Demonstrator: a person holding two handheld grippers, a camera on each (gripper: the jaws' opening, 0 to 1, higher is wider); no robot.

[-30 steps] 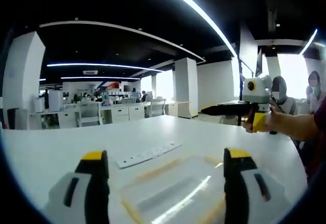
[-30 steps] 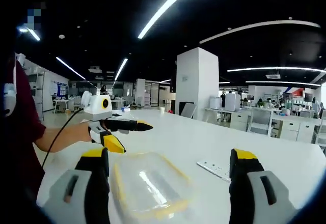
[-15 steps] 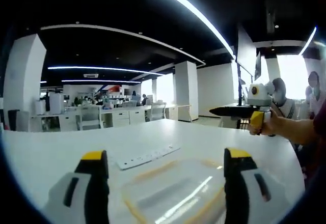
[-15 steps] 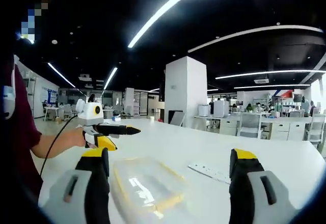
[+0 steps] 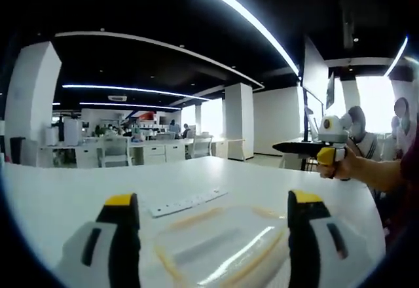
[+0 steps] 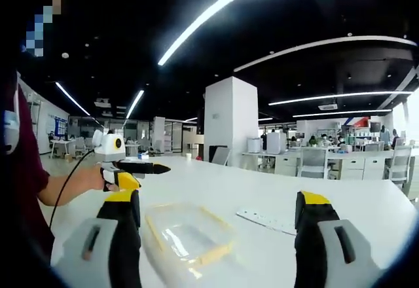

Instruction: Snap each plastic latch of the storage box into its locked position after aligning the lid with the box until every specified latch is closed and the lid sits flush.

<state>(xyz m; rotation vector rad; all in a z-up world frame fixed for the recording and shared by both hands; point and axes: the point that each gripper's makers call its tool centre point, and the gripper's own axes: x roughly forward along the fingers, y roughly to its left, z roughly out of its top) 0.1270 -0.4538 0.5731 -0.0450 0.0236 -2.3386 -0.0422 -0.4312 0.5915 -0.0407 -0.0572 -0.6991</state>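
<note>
Two tools are hovering above a clear box (image 6: pixel 190 242) with yellow latches, lying on the white bench (image 6: pixel 366 216) beside a power strip (image 6: pixel 267 221). Left tool (image 5: pixel 213 235) and right tool (image 6: pixel 216 239) are both gaping open, empty, the box lying straight ahead, below their jaws.

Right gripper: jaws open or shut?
Open. The right gripper has its jaws wide apart, the storage box on the table between them, ungripped.
</note>
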